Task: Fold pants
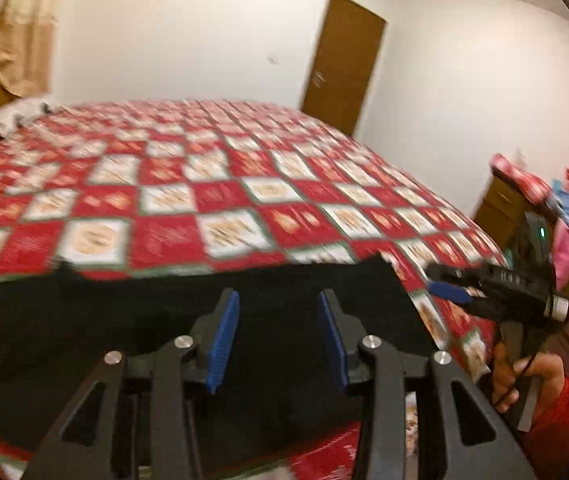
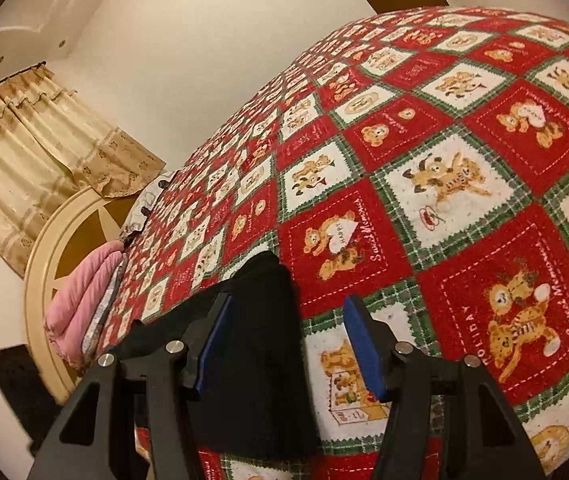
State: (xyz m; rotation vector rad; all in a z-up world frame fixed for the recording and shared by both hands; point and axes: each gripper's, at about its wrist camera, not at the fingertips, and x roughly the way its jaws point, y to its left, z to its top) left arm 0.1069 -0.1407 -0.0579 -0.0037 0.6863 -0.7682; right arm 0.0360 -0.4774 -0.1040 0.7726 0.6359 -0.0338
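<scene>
The left wrist view looks low and close over the black pants across the bed toward a door. The right wrist view, tilted, faces the headboard. Both share pants and bed.

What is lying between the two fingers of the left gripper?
In the left wrist view, only the black pants lie between the open fingers of the left gripper, spread on the bedspread.

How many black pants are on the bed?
1. The black pants lie at the near edge of the teddy-bear quilt, under the open left tool; the open right tool hovers over one end. Others may be hidden.
</scene>
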